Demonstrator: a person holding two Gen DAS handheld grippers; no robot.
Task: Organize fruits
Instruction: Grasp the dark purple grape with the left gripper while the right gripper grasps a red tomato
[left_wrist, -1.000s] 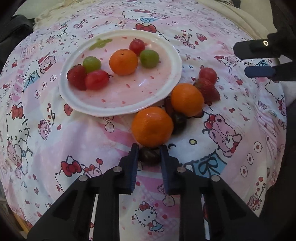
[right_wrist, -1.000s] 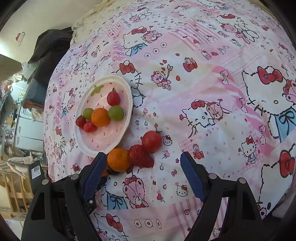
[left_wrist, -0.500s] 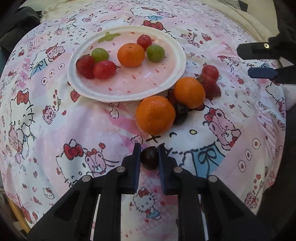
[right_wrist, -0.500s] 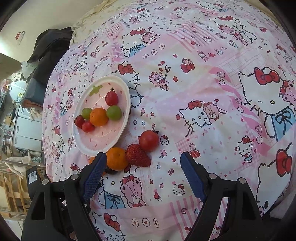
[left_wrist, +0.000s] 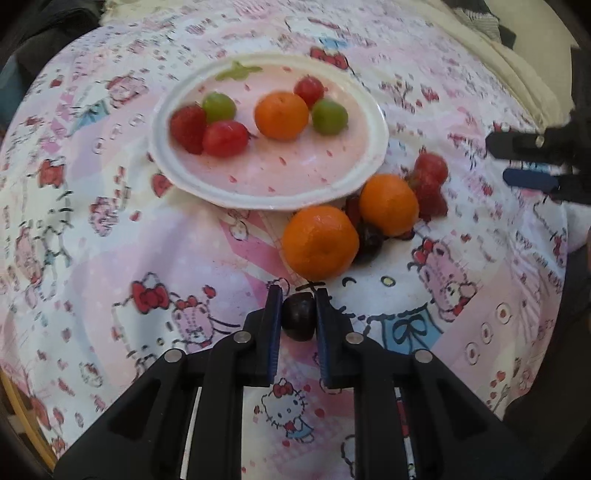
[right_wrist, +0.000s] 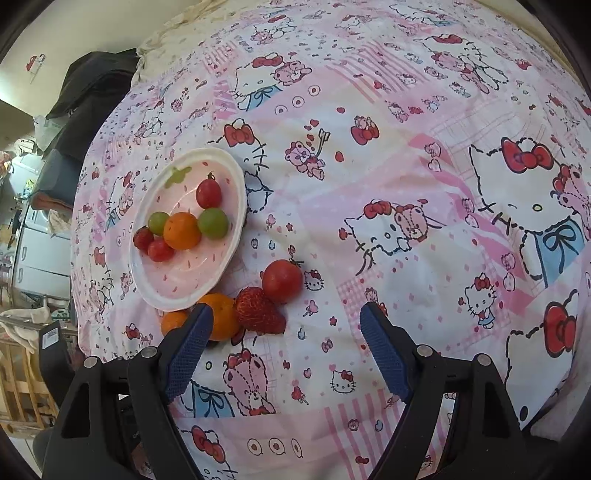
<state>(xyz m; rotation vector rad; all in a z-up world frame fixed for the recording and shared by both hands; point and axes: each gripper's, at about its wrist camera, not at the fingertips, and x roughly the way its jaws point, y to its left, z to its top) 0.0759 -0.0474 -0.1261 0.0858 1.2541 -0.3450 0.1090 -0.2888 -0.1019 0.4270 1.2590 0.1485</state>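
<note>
Left wrist view: left gripper (left_wrist: 298, 319) angled steeply down over pink cartoon-print bedspread (left_wrist: 110, 258), jaws clamped on small dark round grape (left_wrist: 299, 319) – round, no clear long axis. Grape sits just short of large orange tangerine (left_wrist: 319, 242); white plastic plate (left_wrist: 258, 195) of fruit beyond.

Right wrist view: right gripper (right_wrist: 286, 325) tilted steeply down, jaws spread wide, nothing between – red strawberry (right_wrist: 258, 310) lies ahead, tip pointing lower right, touching round red tomato (right_wrist: 282, 280).
</note>
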